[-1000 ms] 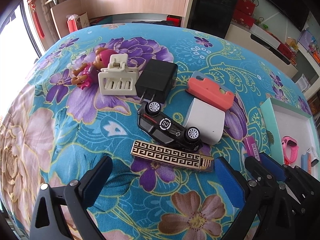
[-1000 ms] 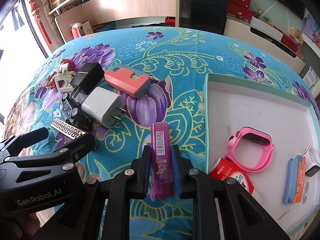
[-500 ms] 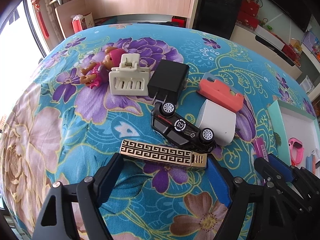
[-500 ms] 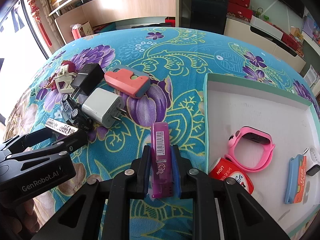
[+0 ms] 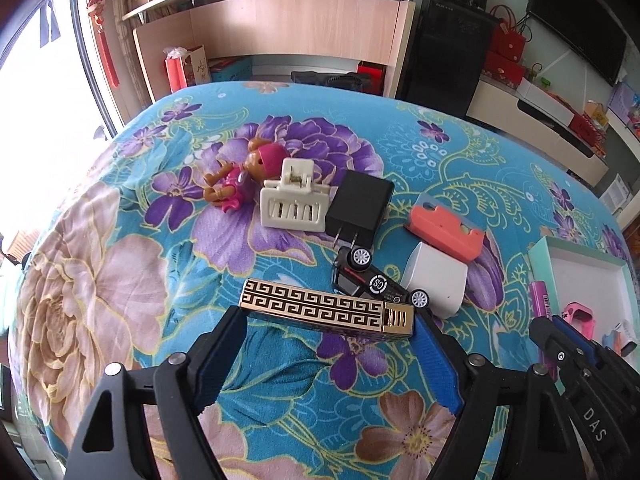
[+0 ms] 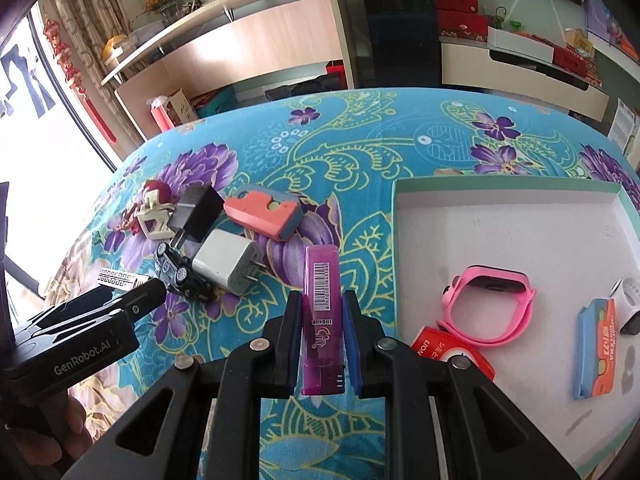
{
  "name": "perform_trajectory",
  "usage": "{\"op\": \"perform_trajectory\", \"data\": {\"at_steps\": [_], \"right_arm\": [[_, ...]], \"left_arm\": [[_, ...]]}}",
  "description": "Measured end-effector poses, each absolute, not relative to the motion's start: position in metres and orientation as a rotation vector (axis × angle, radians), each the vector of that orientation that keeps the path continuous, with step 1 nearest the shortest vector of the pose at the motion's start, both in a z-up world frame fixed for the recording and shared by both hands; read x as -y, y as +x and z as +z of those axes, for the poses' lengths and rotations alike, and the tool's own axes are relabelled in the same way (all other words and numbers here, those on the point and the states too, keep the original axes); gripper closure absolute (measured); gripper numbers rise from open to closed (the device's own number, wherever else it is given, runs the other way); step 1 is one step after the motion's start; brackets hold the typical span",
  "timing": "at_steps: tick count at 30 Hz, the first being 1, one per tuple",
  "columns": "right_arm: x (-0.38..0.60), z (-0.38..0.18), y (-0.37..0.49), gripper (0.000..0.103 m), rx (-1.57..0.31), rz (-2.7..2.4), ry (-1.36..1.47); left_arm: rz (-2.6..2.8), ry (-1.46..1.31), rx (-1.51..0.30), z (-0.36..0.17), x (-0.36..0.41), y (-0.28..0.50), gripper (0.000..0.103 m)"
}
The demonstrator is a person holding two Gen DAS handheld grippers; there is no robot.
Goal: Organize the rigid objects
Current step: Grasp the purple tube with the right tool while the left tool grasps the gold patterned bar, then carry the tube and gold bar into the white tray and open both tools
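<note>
The translucent purple plastic lighter with the barcode label [image 6: 322, 320] is sitting clenched between the blue pads of the right tool [image 6: 321, 330], its long axis running along the tool's pointing line, barcode end forward and metal-capped end toward the camera. It is hanging clear of the floral turquoise cloth covering the bench [image 6: 360, 152]. The shallow white tray with the mint-green rim [image 6: 508, 190] is lying just to the right of the lighter, its near-left wall beside the right pad, so the coming move is judged to be a short sideways carry to the right and over that wall. The right hand is the nearer one to the tray.

Inside the tray a pink watch strap [image 6: 490, 304], a red packet [image 6: 452, 354] and a blue-and-orange packet [image 6: 596, 354] are already lying, leaving bare floor toward the far side.

The flat black-and-gold rectangular lighter with the key-pattern face [image 5: 326, 310] is being gripped end to end by the left tool [image 5: 328, 338], long axis crosswise between the pads; these jaws have just been closing onto it. It appears raised off the cloth, well to the left of the tray.

Beyond it a black toy car [image 5: 374, 282], a white plug adapter [image 5: 434, 284], a black plug adapter [image 5: 358, 206], a coral case [image 5: 444, 232], a cream hair clip [image 5: 294, 200] and a small doll [image 5: 240, 176] are lying clustered on the cloth, still to be sorted
</note>
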State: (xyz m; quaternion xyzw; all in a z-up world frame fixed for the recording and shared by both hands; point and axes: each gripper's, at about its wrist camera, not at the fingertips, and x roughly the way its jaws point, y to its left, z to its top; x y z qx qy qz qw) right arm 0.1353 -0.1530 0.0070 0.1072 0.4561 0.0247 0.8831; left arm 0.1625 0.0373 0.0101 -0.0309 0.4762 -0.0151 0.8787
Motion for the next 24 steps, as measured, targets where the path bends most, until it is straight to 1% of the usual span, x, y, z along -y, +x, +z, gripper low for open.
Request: {"op": "perform_trajectory", "data": {"at_steps": [6, 10, 24], "right_arm": [[0.167, 0.015, 0.130, 0.083, -0.923, 0.006, 0.226], [0.183, 0.019, 0.124, 0.083, -0.915, -0.034, 0.236], [0.294, 0.020, 0.081, 0.083, -0.889, -0.362, 0.365]], "left_arm": [[-0.068, -0.064, -0.910, 0.037, -0.029, 0.153, 0.019], [-0.114, -0.040, -0.893, 0.043, -0.009, 0.150, 0.019], [-0.376, 0.190, -0.866, 0.044, 0.109, 0.119, 0.019]]}}
